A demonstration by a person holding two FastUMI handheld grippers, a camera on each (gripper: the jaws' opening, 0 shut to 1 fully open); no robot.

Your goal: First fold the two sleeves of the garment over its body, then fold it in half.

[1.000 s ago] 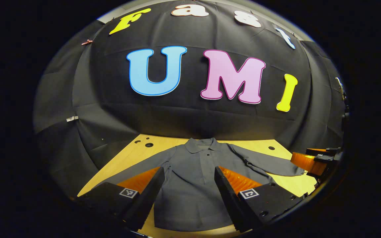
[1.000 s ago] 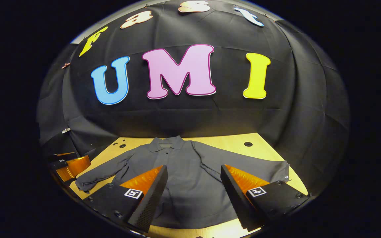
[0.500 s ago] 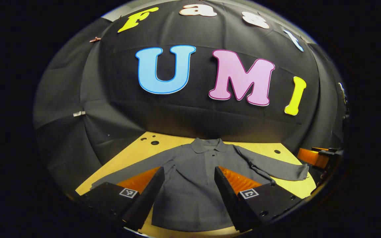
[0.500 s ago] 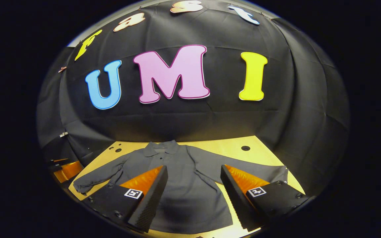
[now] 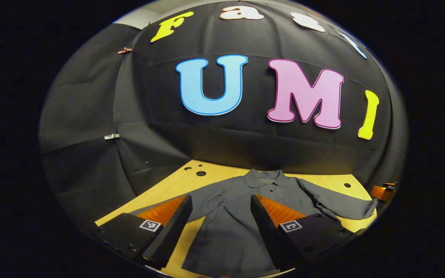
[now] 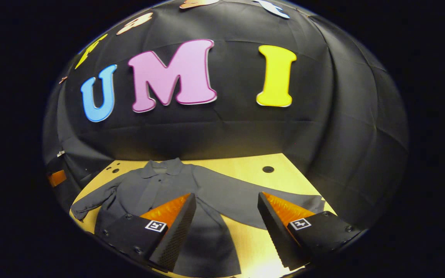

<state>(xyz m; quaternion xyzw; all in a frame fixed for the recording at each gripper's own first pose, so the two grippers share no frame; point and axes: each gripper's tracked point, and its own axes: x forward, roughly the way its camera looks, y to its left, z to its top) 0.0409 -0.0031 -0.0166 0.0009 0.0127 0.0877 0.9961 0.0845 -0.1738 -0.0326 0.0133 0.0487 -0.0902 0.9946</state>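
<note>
shirt (image 5: 242, 216) flat on table (image 6: 245, 170) | both hand-held grippers spread, seemingly above it

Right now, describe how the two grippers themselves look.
Both the left gripper and the right gripper have two wedge-shaped fingers tapering forward. Each finger mount carries a small square black-and-white marker and round screw heads. The inner pads look finely textured.
</note>
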